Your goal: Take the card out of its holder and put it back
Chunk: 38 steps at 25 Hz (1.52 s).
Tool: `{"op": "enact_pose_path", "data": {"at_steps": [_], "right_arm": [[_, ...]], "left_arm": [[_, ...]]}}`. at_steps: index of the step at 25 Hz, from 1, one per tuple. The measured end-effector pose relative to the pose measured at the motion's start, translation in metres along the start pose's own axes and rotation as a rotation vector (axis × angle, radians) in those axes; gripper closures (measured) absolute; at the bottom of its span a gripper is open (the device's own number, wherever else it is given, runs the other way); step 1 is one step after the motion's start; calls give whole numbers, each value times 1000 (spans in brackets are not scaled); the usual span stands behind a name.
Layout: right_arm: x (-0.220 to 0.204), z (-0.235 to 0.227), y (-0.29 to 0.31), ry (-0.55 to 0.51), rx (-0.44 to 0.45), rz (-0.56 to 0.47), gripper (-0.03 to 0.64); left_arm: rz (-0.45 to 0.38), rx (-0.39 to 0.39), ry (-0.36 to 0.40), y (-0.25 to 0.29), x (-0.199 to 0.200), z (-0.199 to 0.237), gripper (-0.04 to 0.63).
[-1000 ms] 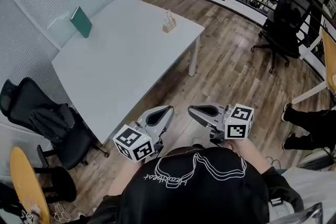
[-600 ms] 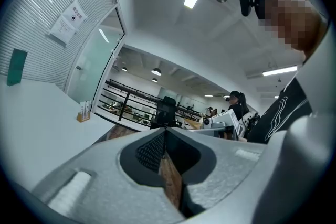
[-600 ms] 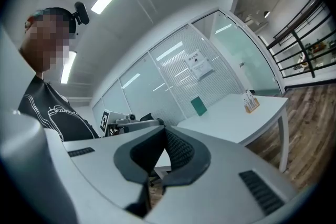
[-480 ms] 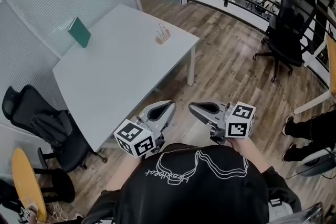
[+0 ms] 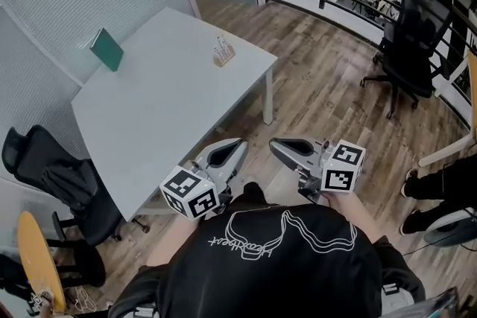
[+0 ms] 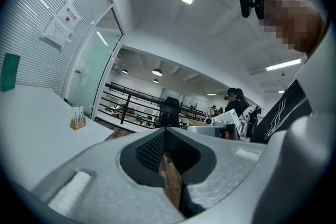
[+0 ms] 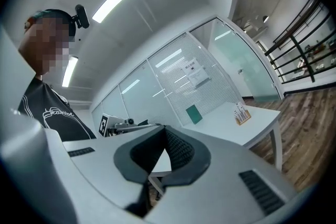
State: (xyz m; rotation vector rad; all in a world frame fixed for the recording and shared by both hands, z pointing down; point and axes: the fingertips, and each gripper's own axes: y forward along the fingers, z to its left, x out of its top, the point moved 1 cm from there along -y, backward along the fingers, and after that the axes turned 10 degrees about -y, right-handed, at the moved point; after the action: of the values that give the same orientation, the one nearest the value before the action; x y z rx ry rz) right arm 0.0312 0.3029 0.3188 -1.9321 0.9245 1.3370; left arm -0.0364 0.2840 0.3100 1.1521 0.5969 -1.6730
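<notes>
Head view: cards (image 5: 219,46) upright in wooden holder (image 5: 224,54) on white table (image 5: 160,104).

Most of the white rectangular surface (image 5: 156,108) is bare, so there's loads of room to come in from the near edge or the right side. Only two things stand on it. A small wooden card holder with white cards (image 5: 222,53) sits close to the right-hand edge, and a green book (image 5: 106,50) stands upright by the ribbed glass wall (image 5: 45,4) on the far left. A black office chair (image 5: 59,175) crowds the left end. The wooden floor (image 5: 320,93) to the right is open.
</notes>
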Motion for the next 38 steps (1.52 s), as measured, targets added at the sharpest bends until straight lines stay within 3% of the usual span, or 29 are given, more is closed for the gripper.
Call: {"op": "enact_pose_path", "data": {"at_steps": [12,23,29,35,38], "right_arm": [[-1,-117,43,80,-46,39,607],[18,-233,118,106,-17,108,607],[29,-256,152,86,11,120,607],[31,-270,168,100,57,154,607],[30,-282,176,114,82,168,607]], "left_arm": [[21,-7,-85,74,25,109,581],[-35,25,-79,119,74,218,580],[-44,57,-56,126,90,263,580],[-49,96,-80,137,98,287,579],[-53,143,-67,141,101,304,578]]}}
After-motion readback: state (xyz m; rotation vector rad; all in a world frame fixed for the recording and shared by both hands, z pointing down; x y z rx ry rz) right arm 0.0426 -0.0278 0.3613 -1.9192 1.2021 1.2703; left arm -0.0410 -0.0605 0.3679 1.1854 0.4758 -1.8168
